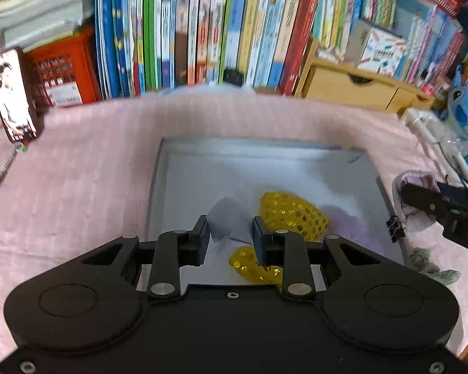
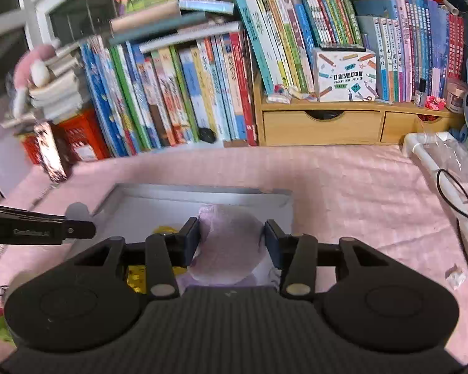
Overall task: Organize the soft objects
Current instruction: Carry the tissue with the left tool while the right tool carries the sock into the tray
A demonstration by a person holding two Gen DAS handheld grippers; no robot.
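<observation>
A shallow grey tray (image 1: 159,187) lies on a pink cloth. In it sit a yellow sequined soft piece (image 1: 293,215) and a pale lavender patch (image 1: 355,230). My left gripper (image 1: 231,227) hangs over the tray's near half, shut on a small grey-blue soft piece (image 1: 226,215). The right gripper (image 1: 421,199) comes in at the tray's right edge with a lavender soft object (image 1: 416,177). In the right wrist view my right gripper (image 2: 232,233) is shut on that lavender soft object (image 2: 231,243) above the tray (image 2: 202,194). The left gripper (image 2: 87,229) shows at the left with its grey piece (image 2: 78,212).
Rows of upright books (image 1: 202,31) and a wooden drawer unit (image 2: 321,127) stand behind the cloth. A phone (image 1: 12,93) leans at the left by a red basket (image 1: 62,71). A blue plush (image 1: 466,115), a white rail (image 2: 433,168) and a black cable (image 2: 452,193) border the right.
</observation>
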